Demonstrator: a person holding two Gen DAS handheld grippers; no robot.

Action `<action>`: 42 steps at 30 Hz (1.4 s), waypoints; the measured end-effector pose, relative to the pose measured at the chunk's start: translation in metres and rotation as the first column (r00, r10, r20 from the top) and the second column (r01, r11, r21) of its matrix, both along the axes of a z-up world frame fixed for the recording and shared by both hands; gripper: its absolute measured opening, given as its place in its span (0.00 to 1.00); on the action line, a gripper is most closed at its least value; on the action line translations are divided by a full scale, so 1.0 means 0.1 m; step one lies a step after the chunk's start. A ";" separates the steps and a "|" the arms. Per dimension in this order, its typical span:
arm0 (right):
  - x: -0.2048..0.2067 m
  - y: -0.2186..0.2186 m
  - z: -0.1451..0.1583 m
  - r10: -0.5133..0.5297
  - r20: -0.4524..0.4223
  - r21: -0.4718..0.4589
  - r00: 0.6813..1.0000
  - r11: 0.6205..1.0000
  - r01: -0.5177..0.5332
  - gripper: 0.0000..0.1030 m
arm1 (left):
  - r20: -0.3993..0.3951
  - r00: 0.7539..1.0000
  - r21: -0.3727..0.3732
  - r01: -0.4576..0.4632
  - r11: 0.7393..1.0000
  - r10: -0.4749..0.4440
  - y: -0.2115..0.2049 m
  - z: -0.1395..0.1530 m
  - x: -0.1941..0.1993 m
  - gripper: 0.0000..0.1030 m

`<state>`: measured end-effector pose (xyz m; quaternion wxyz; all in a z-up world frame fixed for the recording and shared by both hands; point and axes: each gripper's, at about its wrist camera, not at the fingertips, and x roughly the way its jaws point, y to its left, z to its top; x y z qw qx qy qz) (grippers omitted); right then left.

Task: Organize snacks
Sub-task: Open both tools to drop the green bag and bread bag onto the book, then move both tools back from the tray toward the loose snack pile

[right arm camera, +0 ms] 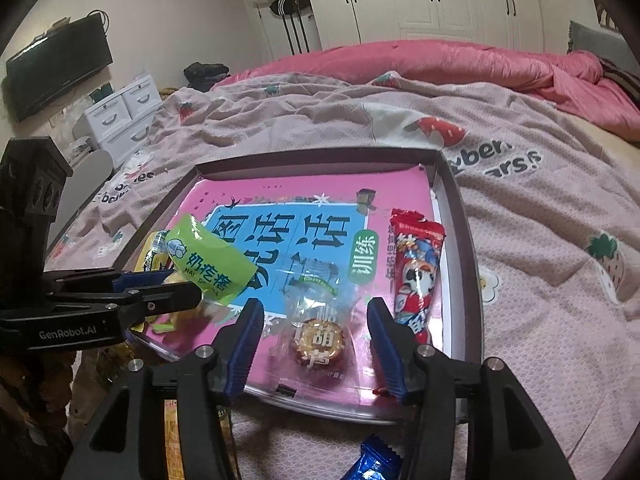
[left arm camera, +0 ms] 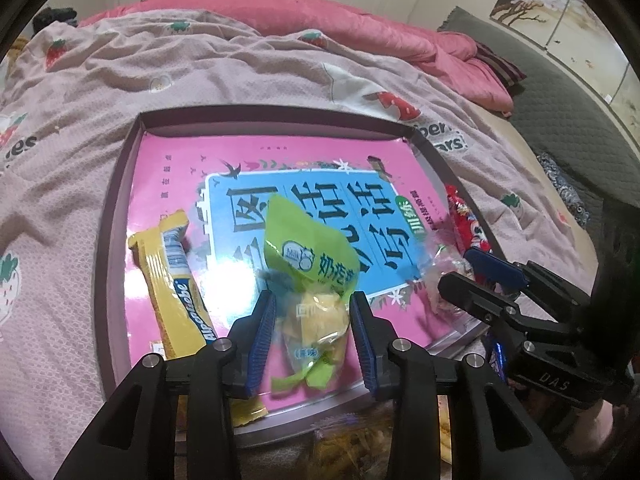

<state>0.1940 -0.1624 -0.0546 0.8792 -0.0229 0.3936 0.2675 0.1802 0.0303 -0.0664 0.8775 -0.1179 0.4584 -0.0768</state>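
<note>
Your left claw (left arm camera: 313, 330) is part open w/ the green snack bag (left arm camera: 310, 258) standing between its pads; can't tell if they touch it. Your right claw (right arm camera: 316, 334) is wider open, astride the clear-wrapped round pastry (right arm camera: 322, 338), pads clear of it. Both snacks lie in the shallow box (right arm camera: 460, 216) on the bed (right arm camera: 540, 220), atop a pink book (right arm camera: 256, 200). Yellow wafer bar (left arm camera: 174, 284) lies at the box's left, red snack pack (right arm camera: 416, 268) at its right. Blue wrapper (right arm camera: 374, 462) lies outside, near edge.
</note>
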 end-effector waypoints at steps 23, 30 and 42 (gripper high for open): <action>-0.05 0.00 0.11 -0.002 0.078 -0.016 0.997 1.000 0.003 0.60 | 0.025 0.999 0.019 -0.033 0.999 0.032 0.06 0.15 -0.04 0.60; -0.06 -0.01 0.15 -0.003 0.093 -0.012 0.996 1.000 0.004 0.61 | 0.041 0.998 0.013 -0.048 0.999 0.048 0.11 0.23 -0.08 0.60; -0.13 -0.07 0.31 -0.011 0.158 -0.002 0.987 1.000 0.011 0.66 | 0.097 0.994 0.025 -0.057 0.998 0.054 0.09 0.42 -0.17 0.69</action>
